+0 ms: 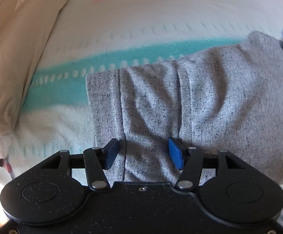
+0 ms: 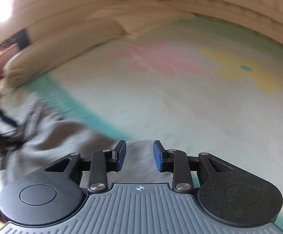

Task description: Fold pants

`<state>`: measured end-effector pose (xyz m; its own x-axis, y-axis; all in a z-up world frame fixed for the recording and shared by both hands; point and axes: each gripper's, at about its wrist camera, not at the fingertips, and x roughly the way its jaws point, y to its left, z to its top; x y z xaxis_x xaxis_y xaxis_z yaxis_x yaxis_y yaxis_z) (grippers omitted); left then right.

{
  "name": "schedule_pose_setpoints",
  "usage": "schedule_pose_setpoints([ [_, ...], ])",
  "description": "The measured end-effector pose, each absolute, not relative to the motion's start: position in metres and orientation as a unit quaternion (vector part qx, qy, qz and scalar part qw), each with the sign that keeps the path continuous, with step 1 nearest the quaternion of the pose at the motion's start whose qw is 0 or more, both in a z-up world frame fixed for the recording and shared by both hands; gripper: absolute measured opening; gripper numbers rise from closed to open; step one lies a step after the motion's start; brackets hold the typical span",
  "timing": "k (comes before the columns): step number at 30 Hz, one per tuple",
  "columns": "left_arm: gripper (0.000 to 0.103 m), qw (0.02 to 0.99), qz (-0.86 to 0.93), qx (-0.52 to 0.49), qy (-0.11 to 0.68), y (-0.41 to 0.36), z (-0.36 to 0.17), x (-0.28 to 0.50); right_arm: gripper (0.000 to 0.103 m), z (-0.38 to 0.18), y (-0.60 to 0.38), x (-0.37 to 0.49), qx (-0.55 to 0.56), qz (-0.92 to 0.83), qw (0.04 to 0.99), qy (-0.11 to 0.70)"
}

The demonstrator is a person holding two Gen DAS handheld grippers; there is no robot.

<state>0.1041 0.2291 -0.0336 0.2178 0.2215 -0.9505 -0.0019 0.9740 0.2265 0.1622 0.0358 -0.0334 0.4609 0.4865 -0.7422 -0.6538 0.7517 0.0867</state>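
A: Where are the pants now?

B: On the bed, filling the middle and right of the left wrist view. Grey speckled knit, soft and rumpled, lying in folded layers with two seam lines running top to bottom. In the right wrist view they sit at lower left, blurred.

A: And the fingers?

B: The left gripper has its blue pads spread wide over the cloth, holding nothing. The right gripper is parted too, empty, above the pants' edge.

A: How would you do this step well?

B: I'd judge a fold wants both layers pinched near the edge, then laid over flat, since this jersey sags and creases easily.

A: The bed cover?

B: Fleecy white blanket with a teal band, pink and yellow flowers; a beige pillow at upper left.
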Motion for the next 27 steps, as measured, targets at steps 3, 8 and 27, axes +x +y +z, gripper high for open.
schedule_pose_setpoints([
  [3,0.063,0.777,0.069,0.09,0.62,0.229,-0.033,0.105,0.03,-0.049,0.029,0.179,-0.096,0.322,0.846,0.413],
  [8,0.063,0.777,0.066,0.085,0.62,0.232,-0.033,0.105,0.028,-0.068,0.031,0.184,-0.097,0.34,0.826,0.439],
  [27,0.066,0.783,0.063,0.098,0.611,0.232,-0.034,0.102,0.031,-0.059,0.042,0.134,-0.166,0.388,0.807,0.414],
])
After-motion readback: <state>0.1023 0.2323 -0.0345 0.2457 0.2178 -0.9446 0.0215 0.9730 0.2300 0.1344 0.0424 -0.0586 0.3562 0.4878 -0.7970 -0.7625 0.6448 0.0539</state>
